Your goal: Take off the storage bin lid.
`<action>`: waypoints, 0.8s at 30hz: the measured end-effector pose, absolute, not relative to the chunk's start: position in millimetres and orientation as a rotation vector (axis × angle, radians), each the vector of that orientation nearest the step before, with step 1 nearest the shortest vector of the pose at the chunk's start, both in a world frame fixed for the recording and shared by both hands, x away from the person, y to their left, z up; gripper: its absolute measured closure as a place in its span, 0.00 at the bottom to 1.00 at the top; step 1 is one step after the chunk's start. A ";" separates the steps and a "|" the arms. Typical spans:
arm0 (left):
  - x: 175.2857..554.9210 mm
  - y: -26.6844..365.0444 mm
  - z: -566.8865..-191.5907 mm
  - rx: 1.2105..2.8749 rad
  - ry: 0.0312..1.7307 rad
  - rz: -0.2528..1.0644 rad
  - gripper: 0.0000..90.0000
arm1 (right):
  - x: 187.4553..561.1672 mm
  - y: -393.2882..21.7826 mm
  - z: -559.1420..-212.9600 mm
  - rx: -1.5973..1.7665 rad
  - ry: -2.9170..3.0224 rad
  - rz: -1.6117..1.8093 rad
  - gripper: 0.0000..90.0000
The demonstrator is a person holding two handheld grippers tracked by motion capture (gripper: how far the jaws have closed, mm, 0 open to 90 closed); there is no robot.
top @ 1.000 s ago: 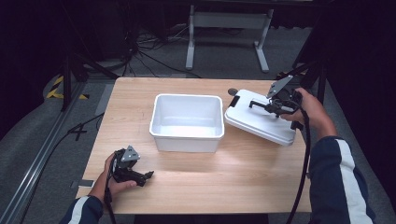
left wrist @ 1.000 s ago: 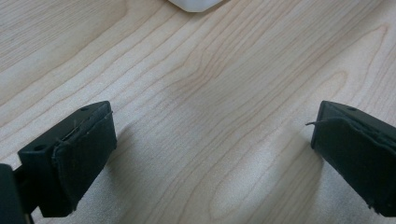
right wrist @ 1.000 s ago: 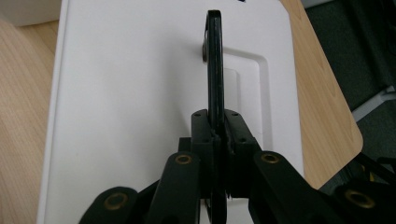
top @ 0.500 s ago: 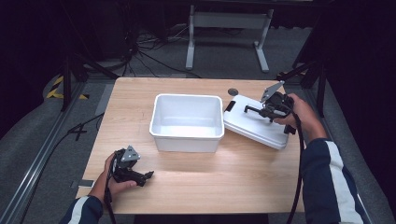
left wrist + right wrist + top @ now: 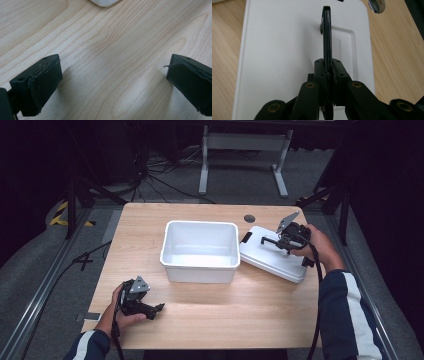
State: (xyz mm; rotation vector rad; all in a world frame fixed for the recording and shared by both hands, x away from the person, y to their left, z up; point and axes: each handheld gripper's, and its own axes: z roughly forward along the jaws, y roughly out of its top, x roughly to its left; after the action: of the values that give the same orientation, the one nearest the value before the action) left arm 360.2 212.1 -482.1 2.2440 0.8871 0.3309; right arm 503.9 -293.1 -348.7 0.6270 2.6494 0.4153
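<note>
Change: right gripper (image 5: 280, 241) and white lid (image 5: 272, 254) have sunk; lid now lies on table (image 5: 210, 320).
Right jaws: clamped on lid's black handle (image 5: 327, 35).
Left gripper (image 5: 112, 82): jaws wide apart, bare wood between.
Bin (image 5: 200, 251): beside lid.

the white tub (image 5: 200, 251) stands mid-table (image 5: 240, 315) and blocks the straight way between the two sides. the white lid (image 5: 272, 254) lies just right of it, nearly touching its corner, with the right gripper (image 5: 276, 241) on the lid's black handle (image 5: 327, 32), so that gap is tight. bare wood runs wide along the near edge and at the left, where the left gripper (image 5: 150, 308) rests with its jaws spread, wood only between them. a small round hole (image 5: 249, 218) lies behind the lid.
</note>
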 end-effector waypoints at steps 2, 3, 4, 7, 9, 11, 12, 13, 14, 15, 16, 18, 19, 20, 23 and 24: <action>360.0 212.0 -482.1 2.242 0.891 0.331 0.01 | 504.6 -293.5 -350.6 0.632 2.648 0.411 0.94; 360.1 212.0 -482.1 2.243 0.889 0.331 0.01 | 504.8 -293.6 -351.5 0.638 2.649 0.411 0.94; 360.2 212.1 -482.1 2.244 0.887 0.331 0.01 | 505.1 -293.9 -352.4 0.643 2.648 0.413 0.94; 360.3 212.3 -482.0 2.246 0.884 0.330 0.01 | 505.7 -294.8 -354.9 0.648 2.648 0.413 0.94; 360.3 212.2 -482.0 2.246 0.884 0.330 0.01 | 505.9 -295.0 -356.9 0.654 2.651 0.404 0.94; 360.3 212.2 -482.0 2.245 0.885 0.330 0.01 | 506.3 -295.3 -358.8 0.657 2.653 0.393 0.94; 360.3 212.2 -482.0 2.245 0.885 0.330 0.01 | 506.4 -295.3 -359.5 0.658 2.655 0.390 0.94; 360.3 212.3 -482.0 2.246 0.884 0.330 0.01 | 506.5 -295.3 -360.0 0.659 2.657 0.390 0.94; 360.3 212.3 -482.0 2.246 0.884 0.330 0.01 | 506.7 -295.4 -360.6 0.664 2.658 0.385 0.94; 360.3 212.2 -482.0 2.245 0.885 0.330 0.01 | 506.9 -295.4 -361.3 0.666 2.657 0.383 0.93; 360.3 212.3 -482.0 2.246 0.884 0.330 0.01 | 507.2 -295.6 -361.8 0.667 2.657 0.382 0.93; 360.3 212.3 -482.0 2.246 0.884 0.330 0.01 | 507.4 -295.7 -362.4 0.680 2.650 0.380 0.91; 360.3 212.2 -482.0 2.246 0.884 0.330 0.01 | 507.4 -295.9 -362.2 0.683 2.649 0.382 0.91; 360.3 212.2 -482.0 2.245 0.884 0.330 0.01 | 506.7 -296.1 -361.5 0.689 2.648 0.396 0.91; 360.3 212.2 -482.0 2.245 0.884 0.330 0.01 | 505.6 -296.7 -357.9 0.687 2.642 0.423 0.89; 360.3 212.2 -482.0 2.245 0.884 0.330 0.01 | 505.1 -296.5 -357.0 0.687 2.644 0.422 0.88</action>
State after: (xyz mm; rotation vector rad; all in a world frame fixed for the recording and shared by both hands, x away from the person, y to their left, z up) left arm 360.3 212.2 -482.0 2.2454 0.8843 0.3295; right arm 505.1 -296.5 -357.0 0.6869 2.6437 0.4224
